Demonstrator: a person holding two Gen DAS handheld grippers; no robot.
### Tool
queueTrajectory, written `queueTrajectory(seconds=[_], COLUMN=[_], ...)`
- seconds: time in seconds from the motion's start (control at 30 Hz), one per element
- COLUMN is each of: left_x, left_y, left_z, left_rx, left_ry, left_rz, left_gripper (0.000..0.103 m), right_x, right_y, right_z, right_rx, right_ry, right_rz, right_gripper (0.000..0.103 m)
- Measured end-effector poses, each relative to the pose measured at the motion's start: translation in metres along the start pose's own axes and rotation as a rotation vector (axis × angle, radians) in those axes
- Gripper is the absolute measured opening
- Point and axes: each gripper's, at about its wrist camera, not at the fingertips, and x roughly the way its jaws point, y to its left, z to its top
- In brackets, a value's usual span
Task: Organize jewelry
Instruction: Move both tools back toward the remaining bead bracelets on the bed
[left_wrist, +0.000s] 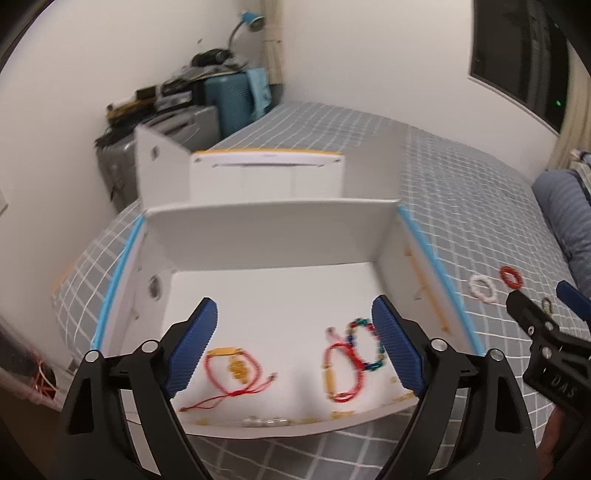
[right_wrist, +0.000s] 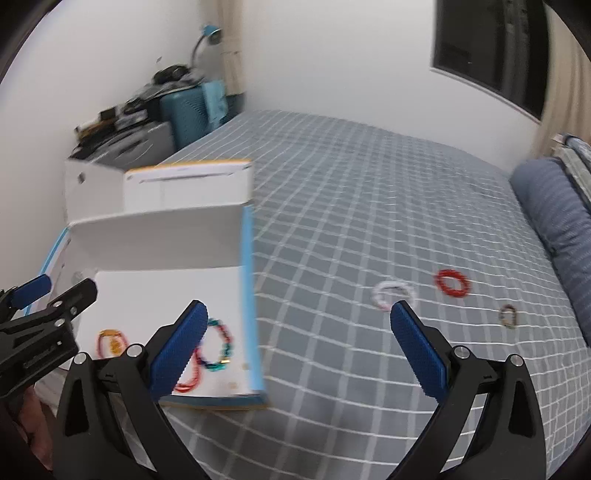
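An open white box (left_wrist: 258, 229) lies on the grey checked bed. Inside it lie a red cord bracelet with gold beads (left_wrist: 232, 369), a red and gold bracelet (left_wrist: 340, 365) and a multicolour bead bracelet (left_wrist: 364, 343). My left gripper (left_wrist: 295, 343) is open and empty above the box floor. On the bed right of the box lie a white ring bracelet (right_wrist: 391, 293), a red ring bracelet (right_wrist: 452, 283) and a small dark bracelet (right_wrist: 508, 315). My right gripper (right_wrist: 295, 339) is open and empty above the bed, beside the box's right wall (right_wrist: 249, 295).
The box lid (left_wrist: 266, 173) stands up behind the box. Suitcases and clutter (left_wrist: 166, 110) sit against the far wall with a blue lamp (left_wrist: 251, 22). A blue pillow (right_wrist: 554, 214) lies at the right edge of the bed.
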Motion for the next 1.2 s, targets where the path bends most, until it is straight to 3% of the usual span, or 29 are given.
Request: queueTrajectory(seconds=[0.4,0.73,1.0,1.2], left_x=[0.013,0.086,0.157,0.194], left_y=[-0.137,-0.249,-0.293,-0.300], left_z=[0.016,0.014,0.015,0.008], left_rx=[0.104,0.176,0.213,0.237], left_ry=[-0.033,0.046,0.115,0.157], left_rz=[-0.109,-0.195,-0.217,-0.192], left_gripper=[0.097,0.097,0.097,0.097], right_x=[0.015,0.087,0.147,0.174], right_y=[-0.155,-0.262,-0.314,-0.338], right_z=[0.000,-0.020,-0.038,-0.049], right_rx=[0.106,0.188,0.216,0.252], right_ry=[0.009,0.099,0.181,0.228], right_rz=[-0.134,-0.226,-0.260,-0.271], right_gripper=[0.095,0.095,0.095,0.092])
